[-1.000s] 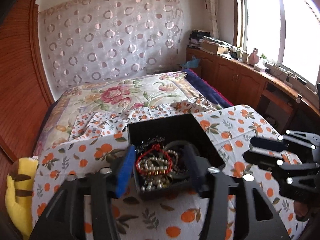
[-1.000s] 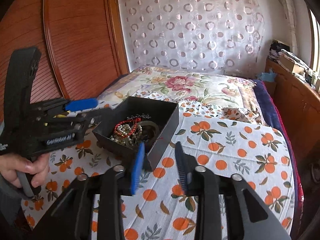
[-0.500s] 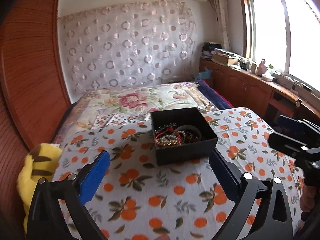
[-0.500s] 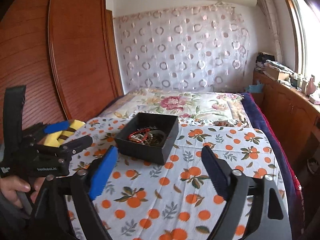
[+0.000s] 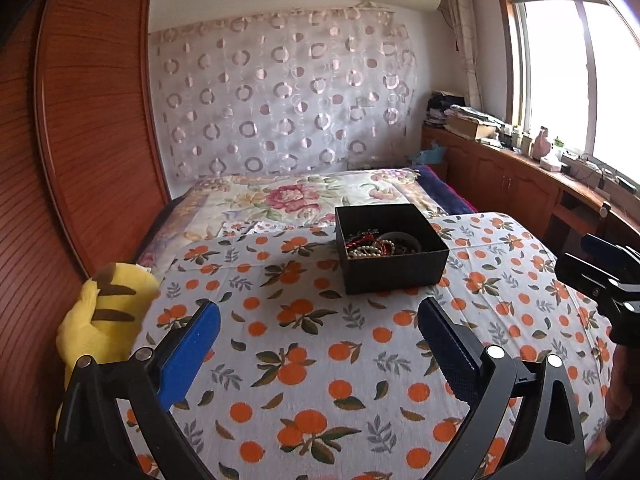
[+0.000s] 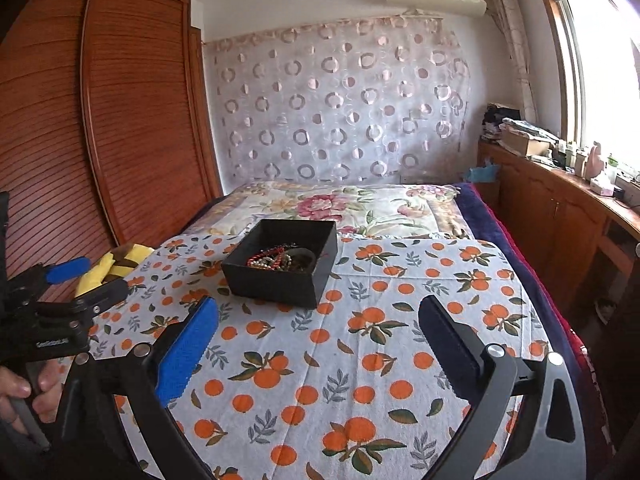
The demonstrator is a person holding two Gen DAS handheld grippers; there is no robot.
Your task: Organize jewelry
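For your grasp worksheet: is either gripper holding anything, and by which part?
Nothing is held: left gripper and right gripper are open, short of the black box.

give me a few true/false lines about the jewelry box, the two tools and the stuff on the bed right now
1. The black box holds a tangle of beaded jewelry. True.
2. The left tool is shut on a red bracelet. False: its fingers are spread wide and hold nothing.
3. The box sits on the orange-print cloth. True.
4. The right tool touches the box. False: it is open and hangs short of the box, with bare cloth between.
5. A yellow plush toy lies at the cloth's left edge. True.
6. The box has its lid on. False: it is open on top, and no lid is in view.
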